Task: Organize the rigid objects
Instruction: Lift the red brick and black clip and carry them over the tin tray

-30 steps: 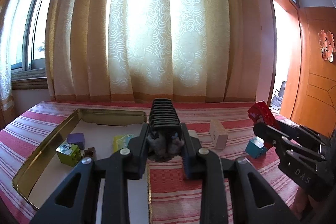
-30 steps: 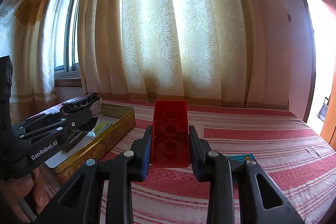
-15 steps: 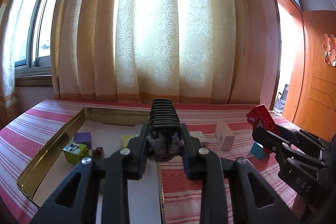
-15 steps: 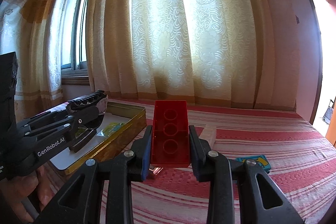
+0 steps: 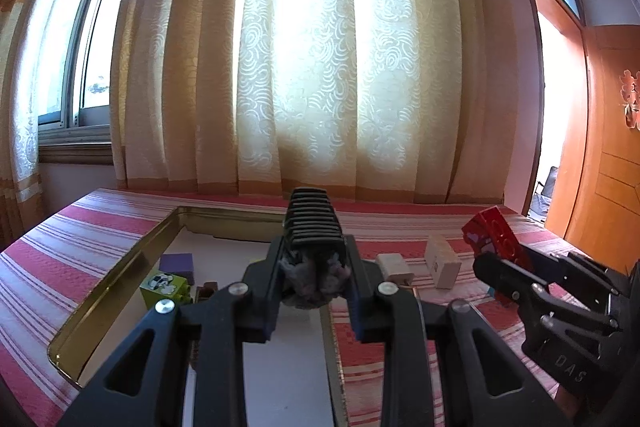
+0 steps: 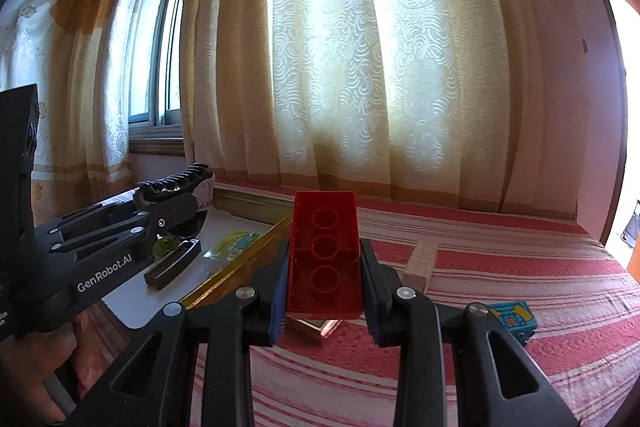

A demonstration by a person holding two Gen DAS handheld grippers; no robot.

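Red brick (image 6: 325, 255) clamped in right tool (image 6: 325, 267) beside tray rim (image 6: 240, 263); left tool (image 5: 314, 267) grips ridged black piece (image 5: 314, 227) over tray.

Red brick (image 6: 325, 251): glossy translucent plastic, smooth. Tin tray (image 5: 116, 281): gold metal rim, shiny; floor pale, matt. Bedspread (image 6: 500, 279): woven cloth, ribbed red and white stripes. Curtain (image 5: 320, 67): patterned fabric, swirl relief. Door (image 5: 600, 167): varnished orange wood. Right gripper (image 6: 325, 291): matt black plastic, silver screws. Item in left gripper (image 5: 314, 267): ribbed black plastic with grey fuzzy part, perhaps cloth.
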